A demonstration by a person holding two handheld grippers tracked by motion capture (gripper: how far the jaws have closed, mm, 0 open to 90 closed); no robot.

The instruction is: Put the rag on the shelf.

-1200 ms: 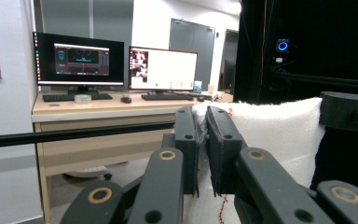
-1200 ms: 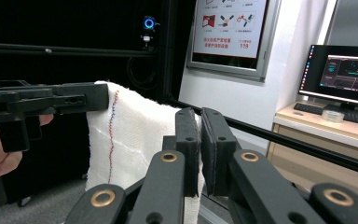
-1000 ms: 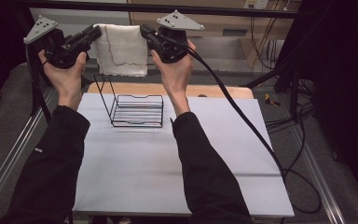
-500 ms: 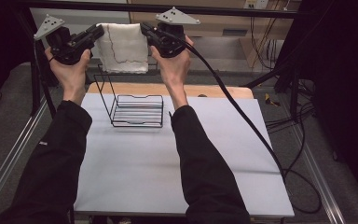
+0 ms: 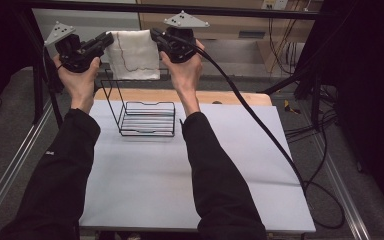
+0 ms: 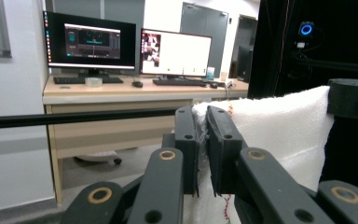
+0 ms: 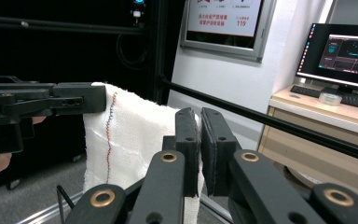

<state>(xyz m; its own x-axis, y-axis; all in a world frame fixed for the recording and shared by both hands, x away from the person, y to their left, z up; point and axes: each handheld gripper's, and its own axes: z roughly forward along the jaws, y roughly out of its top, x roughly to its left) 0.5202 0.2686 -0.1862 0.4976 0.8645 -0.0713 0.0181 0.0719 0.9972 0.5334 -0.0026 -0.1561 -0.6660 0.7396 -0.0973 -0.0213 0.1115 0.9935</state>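
Since the earlier frame both hands have carried the white terry cloth with a red stitched line [image 5: 132, 55] a little lower and nearer the black wire rack [image 5: 142, 114], and it now hangs flat in the air just behind and above the rack's tall back frame. The left gripper [image 5: 105, 42] is clenched on the cloth's upper left corner, its 2 jaws pinching the fabric edge in the left gripper view; the right gripper [image 5: 156, 36] is clamped the same way on the upper right corner. The step in hand looks like draping the spread cloth over the rack. The next move likely calls for lowering both corners evenly, keeping the cloth taut, until its top edge crosses the upper wire above the pale grey table [image 5: 230, 165].
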